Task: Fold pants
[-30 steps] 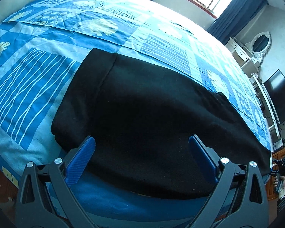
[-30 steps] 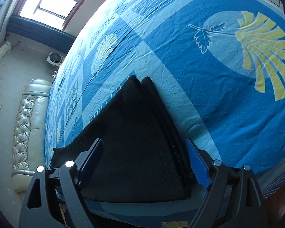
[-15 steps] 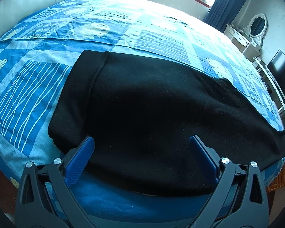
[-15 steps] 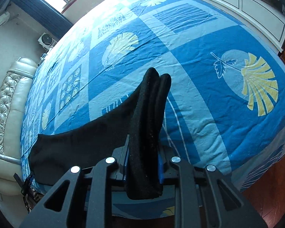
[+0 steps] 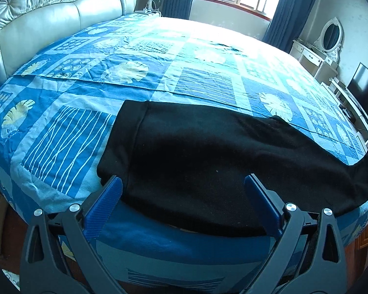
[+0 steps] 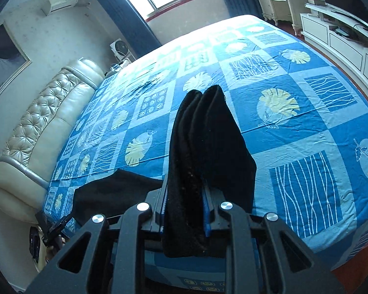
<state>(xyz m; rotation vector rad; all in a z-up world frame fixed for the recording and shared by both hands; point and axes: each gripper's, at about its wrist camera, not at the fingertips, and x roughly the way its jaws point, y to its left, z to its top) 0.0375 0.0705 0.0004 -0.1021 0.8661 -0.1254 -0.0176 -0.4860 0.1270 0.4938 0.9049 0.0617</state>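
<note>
At the left, a tufted cream leather headboard (image 5: pixel 56 17) backs the bed, whose blue patchwork bedspread with leaf and stripe squares (image 5: pixel 68 142) carries the black fleece pants (image 5: pixel 196 156). They lie along the near edge, long axis running left to right, with the banded waist end at the left. The left gripper (image 5: pixel 184 203) hovers just short of that waist end, its blue-padded jaws spread wide and holding nothing. Moving right, the legs taper toward the far side, where the fabric rises off the bed. There the right gripper (image 6: pixel 184 210) has its jaws clamped on the bunched leg ends, which stand up between its fingers (image 6: pixel 206 214) in several layers. The fold likely turns on carrying those leg ends leftward over the waist; the right hand has the cloth, the left is nearer the waist. A white dresser with an oval mirror (image 5: pixel 319 51) and a dark screen (image 5: pixel 363 83) stand well apart at the right; nothing lies on the pants' path.
</note>
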